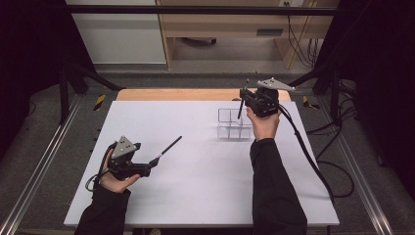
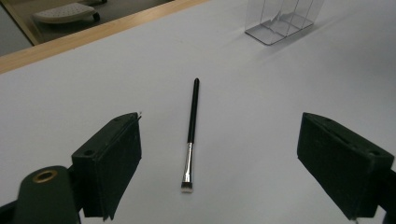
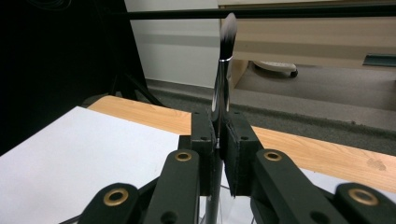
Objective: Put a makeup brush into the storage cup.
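Observation:
A slim black-handled makeup brush (image 2: pixel 190 135) lies flat on the white table top (image 1: pixel 205 171), its bristle end toward my left gripper (image 2: pixel 222 123). That gripper is open, its jaws wide on either side of the brush and not touching it. From the high view the same brush (image 1: pixel 169 147) points up and right from the left gripper (image 1: pixel 147 167). My right gripper (image 3: pixel 218 126) is shut on a second brush (image 3: pixel 224 60), held upright with its fluffy bristles on top. In the high view the right gripper (image 1: pixel 243 98) holds this brush (image 1: pixel 242 103) above a clear divided organizer (image 1: pixel 235 125).
The clear organizer (image 2: pixel 280 21) stands at the back right of the white top. A wooden table edge (image 1: pixel 195 94) runs behind it, with floor and a wooden desk beyond. A cable (image 1: pixel 313 161) trails from the right gripper off the table's right side.

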`<state>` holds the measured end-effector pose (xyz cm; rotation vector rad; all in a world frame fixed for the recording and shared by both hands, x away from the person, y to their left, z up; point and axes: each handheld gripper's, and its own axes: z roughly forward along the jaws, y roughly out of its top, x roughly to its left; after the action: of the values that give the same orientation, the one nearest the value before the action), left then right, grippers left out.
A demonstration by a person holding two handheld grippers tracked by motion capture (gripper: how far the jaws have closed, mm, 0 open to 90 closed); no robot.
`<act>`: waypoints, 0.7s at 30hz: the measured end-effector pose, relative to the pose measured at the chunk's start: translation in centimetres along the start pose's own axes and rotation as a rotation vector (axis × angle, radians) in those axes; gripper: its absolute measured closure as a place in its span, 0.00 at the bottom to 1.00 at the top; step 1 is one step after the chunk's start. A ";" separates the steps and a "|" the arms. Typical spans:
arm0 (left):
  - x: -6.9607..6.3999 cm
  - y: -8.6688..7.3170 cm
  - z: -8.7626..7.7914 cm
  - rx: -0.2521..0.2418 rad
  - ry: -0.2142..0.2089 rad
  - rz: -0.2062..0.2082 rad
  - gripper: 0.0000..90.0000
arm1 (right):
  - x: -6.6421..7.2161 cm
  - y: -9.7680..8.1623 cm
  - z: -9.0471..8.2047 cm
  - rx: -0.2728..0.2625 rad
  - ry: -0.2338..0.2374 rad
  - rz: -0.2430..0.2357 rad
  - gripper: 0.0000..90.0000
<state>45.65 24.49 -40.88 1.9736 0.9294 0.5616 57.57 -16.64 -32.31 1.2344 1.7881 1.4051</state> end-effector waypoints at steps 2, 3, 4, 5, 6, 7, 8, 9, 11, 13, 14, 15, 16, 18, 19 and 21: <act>0.0 0.0 -0.1 -0.002 0.001 0.002 0.15 | 0.0 0.0 0.2 -0.002 -0.005 0.000 0.93; 0.0 0.0 -0.1 -0.001 0.001 0.003 0.15 | 0.0 0.0 0.3 -0.005 -0.009 -0.001 0.93; 0.0 0.0 -0.1 -0.002 0.002 0.004 0.15 | 0.0 0.0 0.4 -0.007 -0.011 0.001 0.93; 0.0 0.0 -0.1 -0.003 0.001 0.002 0.15 | -0.1 0.0 0.5 -0.005 -0.012 0.003 0.93; 0.0 0.0 -0.1 -0.004 0.000 0.001 0.15 | -0.1 0.0 0.5 -0.005 -0.012 0.003 0.93; 0.0 0.0 -0.1 -0.004 0.000 0.002 0.15 | -0.2 0.0 0.7 -0.006 -0.017 0.008 0.93; 0.1 0.0 -0.1 -0.004 -0.001 0.002 0.15 | -0.3 0.0 0.7 -0.007 -0.020 0.009 0.93; 0.1 0.0 -0.1 -0.004 -0.001 0.002 0.15 | -0.3 0.0 0.8 -0.006 -0.020 0.015 0.93; 0.0 0.0 -0.1 -0.005 -0.002 0.002 0.15 | -0.4 0.0 1.0 -0.007 -0.021 0.022 0.93; 0.0 0.1 -0.1 -0.005 -0.003 0.005 0.15 | -0.4 -0.1 1.3 -0.004 -0.021 0.025 0.93; 0.0 0.1 -0.1 -0.005 -0.003 0.005 0.15 | -0.4 -0.1 1.4 -0.002 -0.024 0.023 0.93; 0.0 0.1 -0.1 -0.005 -0.003 0.005 0.15 | -0.4 -0.2 1.5 0.000 -0.024 0.026 0.93; 0.0 0.1 -0.1 -0.006 -0.003 0.004 0.15 | -0.4 -0.2 1.7 0.004 -0.025 0.027 0.93; 0.0 0.1 -0.2 -0.009 -0.005 0.004 0.15 | -0.4 -0.4 1.9 0.011 -0.029 0.025 0.93; 0.0 0.1 -0.2 -0.009 -0.005 0.004 0.15 | -0.3 -0.5 2.0 0.012 -0.029 0.025 0.93; 0.0 0.1 -0.2 -0.008 -0.005 0.005 0.15 | -0.3 -0.6 2.3 0.015 -0.028 0.024 0.93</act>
<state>45.57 24.54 -40.74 1.9693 0.9184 0.5623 59.38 -15.89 -33.62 1.2812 1.7734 1.3828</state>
